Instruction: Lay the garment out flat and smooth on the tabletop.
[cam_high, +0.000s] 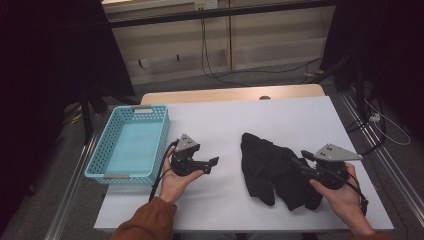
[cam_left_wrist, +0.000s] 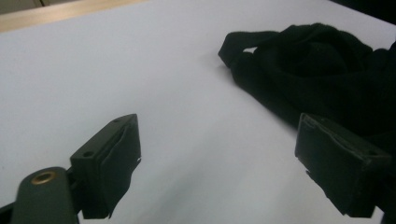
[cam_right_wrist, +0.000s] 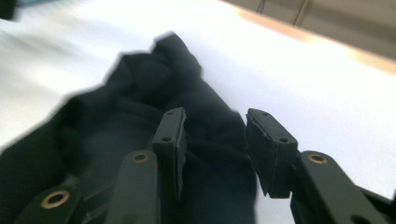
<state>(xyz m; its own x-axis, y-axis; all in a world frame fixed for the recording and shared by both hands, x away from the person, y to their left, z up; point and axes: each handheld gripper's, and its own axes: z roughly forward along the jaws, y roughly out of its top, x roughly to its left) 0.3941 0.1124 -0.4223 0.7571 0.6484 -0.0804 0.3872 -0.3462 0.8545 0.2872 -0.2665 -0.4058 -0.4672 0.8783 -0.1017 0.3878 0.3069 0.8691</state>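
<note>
The crumpled black cloth garment (cam_high: 275, 172) lies in a loose heap on the right half of the white tabletop (cam_high: 240, 120), well apart from the light blue plastic mesh basket (cam_high: 131, 145) that stands at the tabletop's left edge. The basket looks bare inside, so I judge the work is at its very start: nothing is lifted, folded or put away yet, and the whole of the handling is left to do.

My right tongs (cam_high: 296, 162) sit low over the near right part of the garment, pointing left and away from me. In the right gripper view the two black jaws stand a moderate gap apart with the dark cloth spread beneath and between them (cam_right_wrist: 212, 140); they are released and pinch nothing, though the left jaw looks very close to the fabric, and I cannot tell whether it touches.

My left tongs (cam_high: 212, 164) are held just above bare tabletop between the basket and the garment, aimed right toward the cloth. In the left gripper view the jaws are spread wide (cam_left_wrist: 217, 165), released, with the garment's near edge (cam_left_wrist: 317, 70) ahead and to the right of them, not yet reached
</note>
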